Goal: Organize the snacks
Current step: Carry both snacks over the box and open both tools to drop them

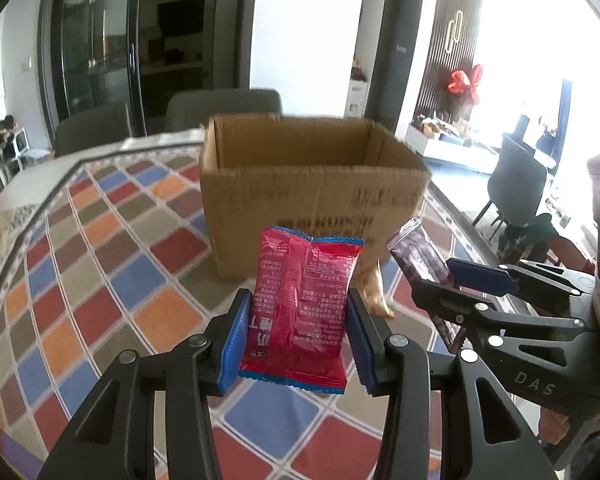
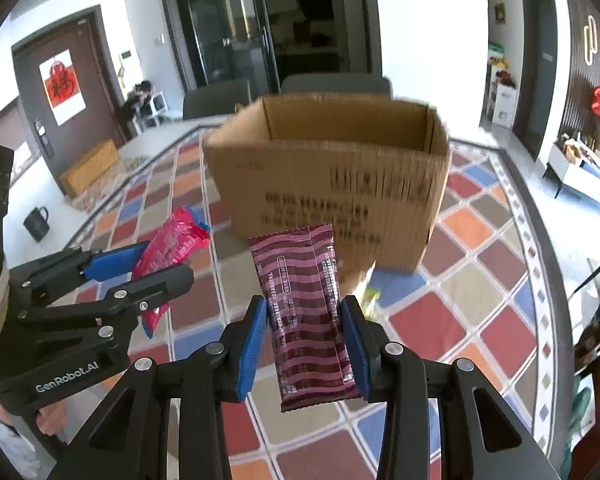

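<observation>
My left gripper [image 1: 298,308] is shut on a red snack packet [image 1: 300,300] with blue edges, held above the tablecloth. My right gripper [image 2: 305,314] is shut on a maroon striped snack bar [image 2: 306,312]. An open cardboard box [image 1: 312,184] stands just beyond both, also in the right wrist view [image 2: 332,184]; its inside bottom is hidden. The right gripper with its bar [image 1: 420,256] shows at the right of the left wrist view. The left gripper with the red packet [image 2: 168,256] shows at the left of the right wrist view.
A yellowish snack packet [image 1: 376,292] lies on the chequered tablecloth [image 1: 100,264] by the box's near corner, also in the right wrist view [image 2: 366,292]. Grey chairs [image 1: 224,108] stand behind the table. A black mug [image 2: 36,220] sits on the floor.
</observation>
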Demonstrator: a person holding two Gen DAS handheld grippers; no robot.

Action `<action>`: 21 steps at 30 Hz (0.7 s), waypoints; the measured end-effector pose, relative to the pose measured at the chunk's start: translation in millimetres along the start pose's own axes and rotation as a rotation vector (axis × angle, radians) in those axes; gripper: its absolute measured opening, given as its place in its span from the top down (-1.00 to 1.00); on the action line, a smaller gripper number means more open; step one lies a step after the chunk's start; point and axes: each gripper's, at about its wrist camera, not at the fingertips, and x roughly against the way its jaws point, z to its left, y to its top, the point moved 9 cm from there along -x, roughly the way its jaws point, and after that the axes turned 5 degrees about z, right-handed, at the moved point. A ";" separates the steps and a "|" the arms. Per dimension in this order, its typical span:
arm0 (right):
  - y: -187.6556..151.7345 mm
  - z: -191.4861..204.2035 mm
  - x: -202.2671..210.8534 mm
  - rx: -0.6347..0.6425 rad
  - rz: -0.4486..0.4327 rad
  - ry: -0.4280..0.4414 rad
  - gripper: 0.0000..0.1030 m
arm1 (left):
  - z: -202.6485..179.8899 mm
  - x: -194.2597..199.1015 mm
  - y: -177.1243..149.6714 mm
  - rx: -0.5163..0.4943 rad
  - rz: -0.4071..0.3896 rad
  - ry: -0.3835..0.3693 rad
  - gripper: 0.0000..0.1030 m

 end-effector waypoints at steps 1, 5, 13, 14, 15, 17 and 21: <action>7.5 -0.1 3.7 -0.007 -0.018 0.002 0.24 | 0.8 1.8 5.0 -0.003 -0.009 0.002 0.11; 29.9 -1.0 13.9 -0.024 -0.069 0.002 0.24 | 3.5 9.1 27.1 -0.021 -0.050 0.017 0.11; 67.1 -5.7 24.4 -0.046 -0.127 -0.005 0.24 | 7.4 11.7 65.6 -0.043 -0.089 0.021 0.11; 72.3 -7.3 24.5 -0.053 -0.131 -0.004 0.24 | 7.8 10.5 69.8 -0.046 -0.088 0.018 0.11; 75.2 -8.3 24.3 -0.056 -0.133 -0.004 0.24 | 8.4 9.3 74.3 -0.045 -0.086 0.017 0.11; 83.7 -11.8 22.7 -0.062 -0.136 -0.012 0.24 | 8.3 7.4 82.0 -0.053 -0.085 0.015 0.11; 96.7 -16.1 20.1 -0.070 -0.142 -0.019 0.24 | 9.6 2.1 97.6 -0.059 -0.079 0.014 0.11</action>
